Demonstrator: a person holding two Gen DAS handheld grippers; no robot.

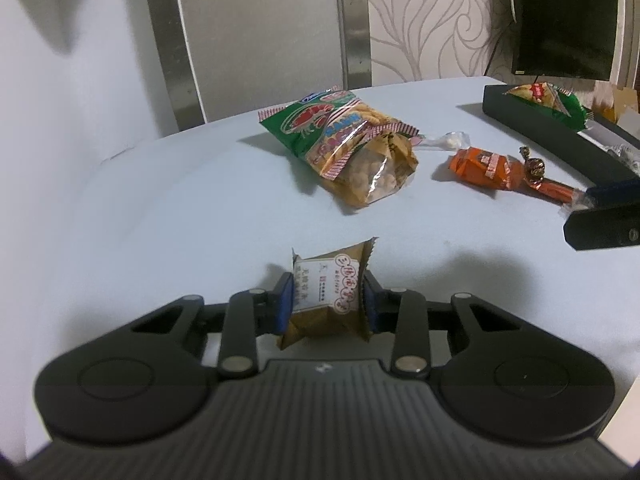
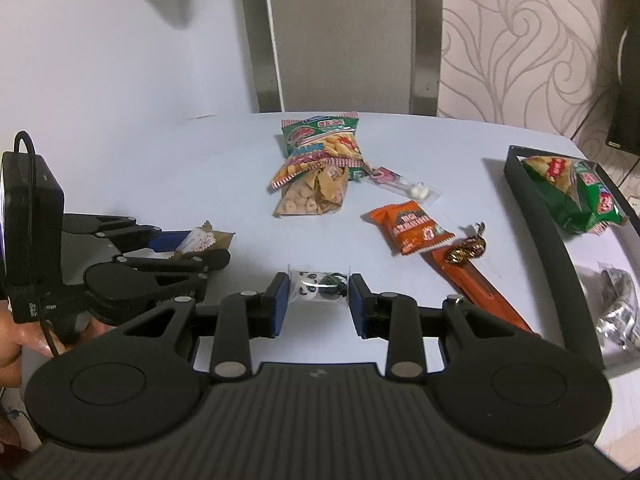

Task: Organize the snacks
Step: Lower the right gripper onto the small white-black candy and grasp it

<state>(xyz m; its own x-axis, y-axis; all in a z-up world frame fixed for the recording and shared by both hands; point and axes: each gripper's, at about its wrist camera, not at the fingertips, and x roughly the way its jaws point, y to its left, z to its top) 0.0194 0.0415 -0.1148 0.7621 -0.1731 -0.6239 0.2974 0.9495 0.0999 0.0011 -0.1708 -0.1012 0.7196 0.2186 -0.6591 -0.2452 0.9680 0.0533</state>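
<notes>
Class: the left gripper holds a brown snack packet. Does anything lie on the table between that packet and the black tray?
Yes. Between the brown packet in the left gripper and the black tray lie the orange wrapper and a twisted candy; lifting over them avoids contact.

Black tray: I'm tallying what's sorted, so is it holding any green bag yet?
Yes, a green bag lies inside the black tray in the right wrist view.

Green cracker bags [image 2: 320, 145]: two (one in black tray [image 2: 532, 216]). Clear biscuit bag [image 2: 310, 196]: one. Orange wrapped bars [image 2: 412, 228]: two. Brown pastry packet [image 1: 328, 296]: one. Panda sweet packet [image 2: 318, 286]: one. Foil-twist candy [image 2: 466, 250]: one.
</notes>
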